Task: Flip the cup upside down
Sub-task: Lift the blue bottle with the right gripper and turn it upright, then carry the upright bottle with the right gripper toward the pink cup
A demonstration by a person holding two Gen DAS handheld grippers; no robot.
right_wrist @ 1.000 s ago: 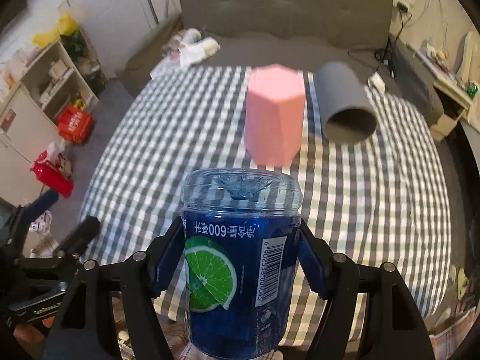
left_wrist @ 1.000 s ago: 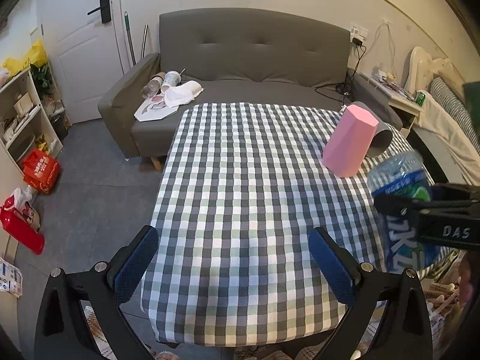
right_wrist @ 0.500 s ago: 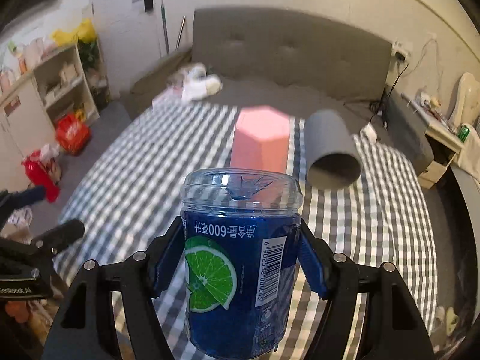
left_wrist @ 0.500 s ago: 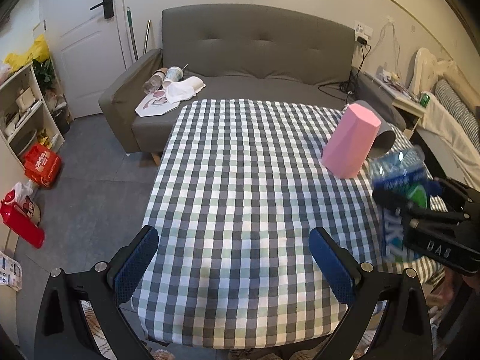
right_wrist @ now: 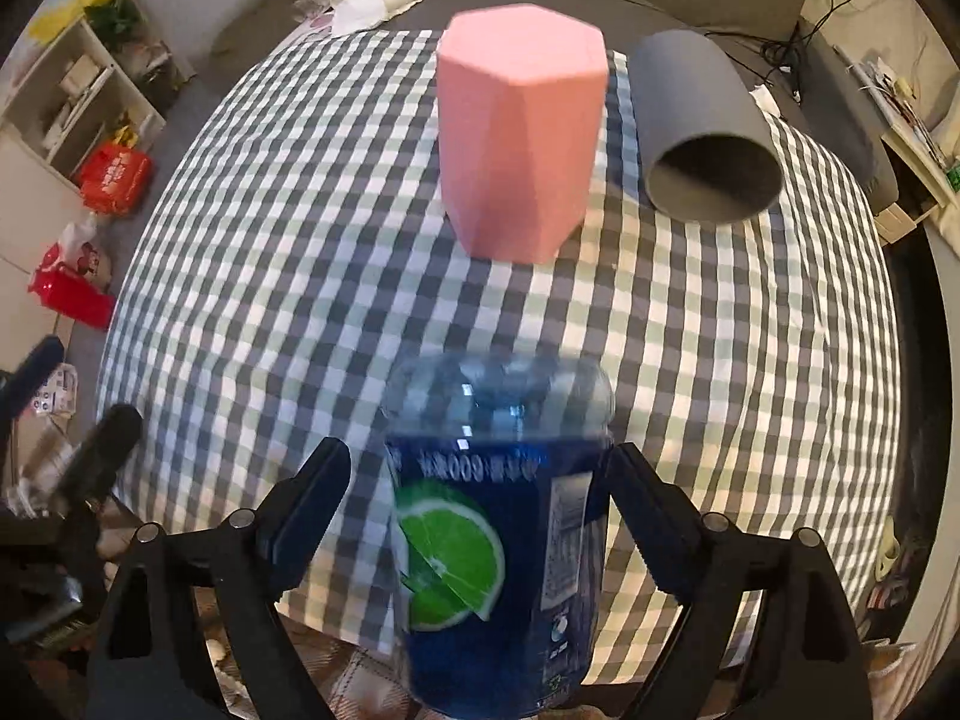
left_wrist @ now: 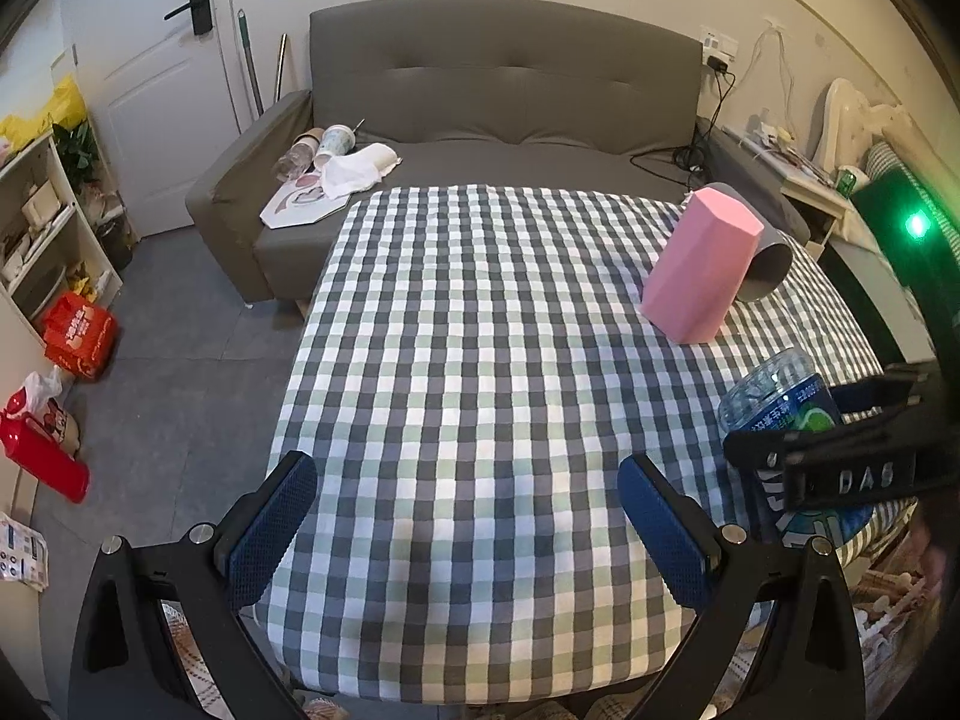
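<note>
Sitting between the right gripper's (right_wrist: pixel 480 468) fingers (right_wrist: pixel 318 492), the blue cup (right_wrist: pixel 498 540) clears one.

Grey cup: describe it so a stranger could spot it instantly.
Find the checked tablecloth in front of the grey sofa. Near its far right corner, beside the upright pink faceted cup, lies the smooth grey cylindrical cup. It alone lies on its side, open mouth showing.

Dim, even indoor light. Both fisheye views bend straight lines and fade to black at the corners. In the left wrist view a green lamp (left_wrist: pixel 914 223) glares at the right edge. In the right wrist view the blue bottle (right_wrist: pixel 498 540) is motion-blurred; the pink cup (right_wrist: pixel 519 132) casts a soft shadow on the bench (right_wrist: pixel 300 240).
</note>
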